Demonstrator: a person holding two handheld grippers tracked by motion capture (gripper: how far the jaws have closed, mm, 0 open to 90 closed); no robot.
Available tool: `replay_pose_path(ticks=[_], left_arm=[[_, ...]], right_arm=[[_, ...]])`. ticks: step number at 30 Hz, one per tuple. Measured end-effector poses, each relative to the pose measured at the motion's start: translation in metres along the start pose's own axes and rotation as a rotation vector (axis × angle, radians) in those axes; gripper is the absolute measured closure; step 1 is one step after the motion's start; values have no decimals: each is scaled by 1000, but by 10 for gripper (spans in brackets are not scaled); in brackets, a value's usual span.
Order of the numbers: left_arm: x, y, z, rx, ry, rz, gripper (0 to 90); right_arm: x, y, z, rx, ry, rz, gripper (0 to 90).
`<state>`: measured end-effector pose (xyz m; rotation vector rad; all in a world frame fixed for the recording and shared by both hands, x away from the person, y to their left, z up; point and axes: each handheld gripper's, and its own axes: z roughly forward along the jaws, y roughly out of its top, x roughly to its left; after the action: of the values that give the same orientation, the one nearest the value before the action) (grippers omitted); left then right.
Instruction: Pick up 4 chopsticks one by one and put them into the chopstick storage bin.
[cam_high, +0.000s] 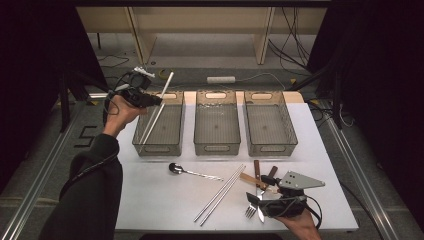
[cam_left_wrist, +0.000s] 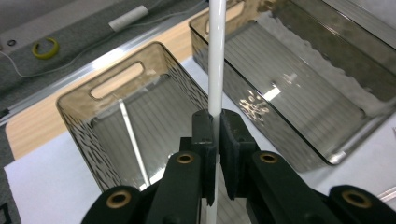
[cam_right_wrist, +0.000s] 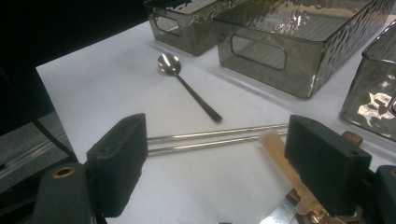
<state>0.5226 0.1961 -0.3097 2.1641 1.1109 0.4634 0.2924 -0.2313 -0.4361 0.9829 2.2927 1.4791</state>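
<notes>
My left gripper (cam_high: 158, 99) hangs over the far end of the left bin (cam_high: 159, 148), shut on a white chopstick (cam_high: 168, 84) that slants up and away from it. The left gripper view has the pads (cam_left_wrist: 204, 133) pressed on the white chopstick (cam_left_wrist: 216, 60), and a second white chopstick (cam_left_wrist: 133, 142) lies inside the bin (cam_left_wrist: 77, 114) below. My right gripper (cam_high: 254, 201) rests open near the table's front right, over a fork (cam_high: 250, 212) and wooden-handled cutlery (cam_high: 257, 170). Between its wide jaws (cam_right_wrist: 219, 154) lie two metal chopsticks (cam_right_wrist: 210, 137) and a pale wooden stick (cam_right_wrist: 278, 156).
Three smoked-plastic bins stand in a row at the back: left, middle (cam_high: 216, 146) and right (cam_high: 271, 145). A spoon (cam_high: 176, 168) and the metal chopsticks (cam_high: 220, 194) lie on the white table in front. A person's left sleeve (cam_high: 90, 190) enters at the bottom left.
</notes>
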Motion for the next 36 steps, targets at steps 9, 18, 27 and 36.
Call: replay_pose_path(ticks=[9,18,27,36], left_arm=[[10,-3,16,-6,46,-21,846],[16,-18,34,10,74,-51,846],[14,-27,49,49,77,-44,844],[9,-24,53,54,99,-87,558]], right_arm=[[0,0,0,-2,3,-1,225],[0,0,0,0,3,0,224],[0,0,0,1,3,-1,225],[0,0,0,-2,4,0,225]])
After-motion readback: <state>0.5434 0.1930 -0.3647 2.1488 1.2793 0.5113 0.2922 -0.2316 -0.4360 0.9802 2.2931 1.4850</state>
